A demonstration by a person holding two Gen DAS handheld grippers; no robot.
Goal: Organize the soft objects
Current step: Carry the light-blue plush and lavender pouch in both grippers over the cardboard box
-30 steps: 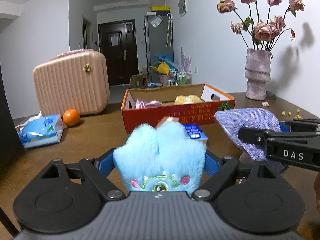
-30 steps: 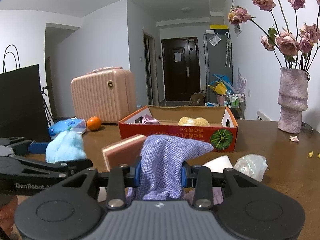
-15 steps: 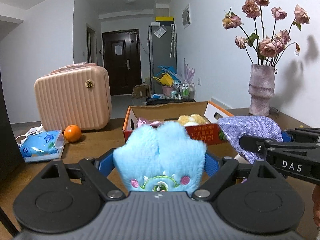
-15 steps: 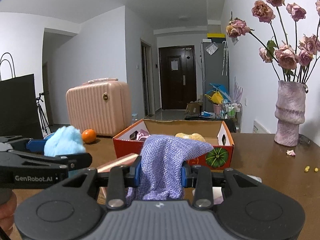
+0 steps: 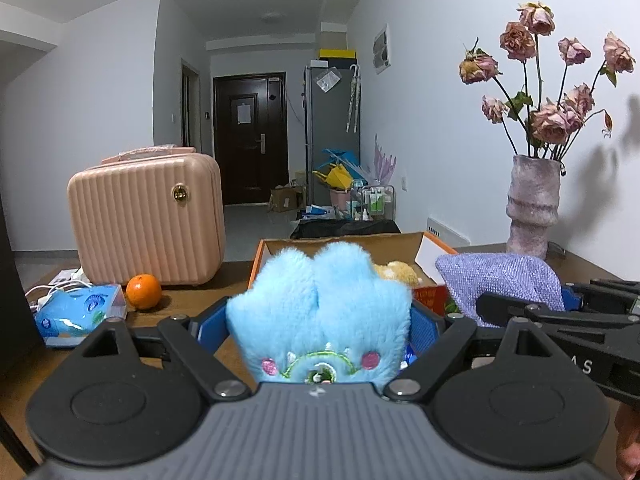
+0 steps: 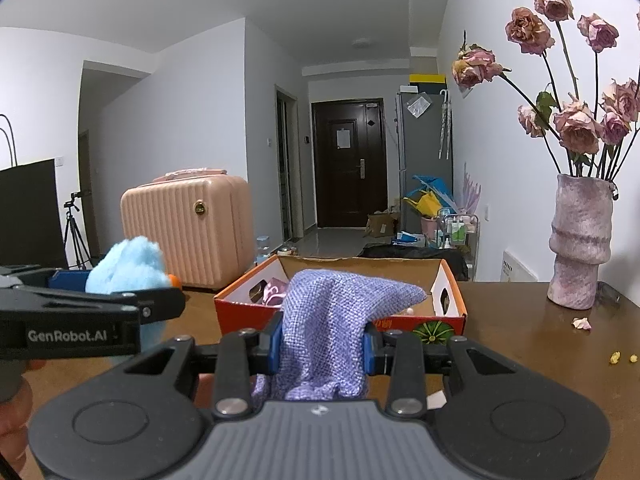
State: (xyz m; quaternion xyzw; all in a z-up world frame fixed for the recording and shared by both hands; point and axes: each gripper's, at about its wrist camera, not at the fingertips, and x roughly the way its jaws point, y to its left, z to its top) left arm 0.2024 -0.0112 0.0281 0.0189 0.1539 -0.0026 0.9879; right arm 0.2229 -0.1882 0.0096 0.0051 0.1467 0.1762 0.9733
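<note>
My left gripper (image 5: 318, 332) is shut on a fluffy light-blue plush toy (image 5: 320, 308) and holds it in the air in front of the orange cardboard box (image 5: 430, 294). My right gripper (image 6: 324, 346) is shut on a purple knitted cloth (image 6: 332, 320), also raised before the box (image 6: 244, 308). Each gripper shows in the other's view: the cloth (image 5: 500, 280) at the right, the plush (image 6: 128, 268) at the left. Inside the box lie a yellow soft toy (image 5: 396, 270) and a pink item (image 6: 272, 292).
A pink suitcase (image 5: 146, 216), an orange (image 5: 143, 291) and a blue tissue pack (image 5: 76, 314) stand on the wooden table at the left. A vase of dried roses (image 6: 580, 240) stands at the right. A black bag (image 6: 28, 212) is at far left.
Both grippers have risen with their loads and moved closer to the box. The sponge and other items on the table in front have dropped out of sight.
</note>
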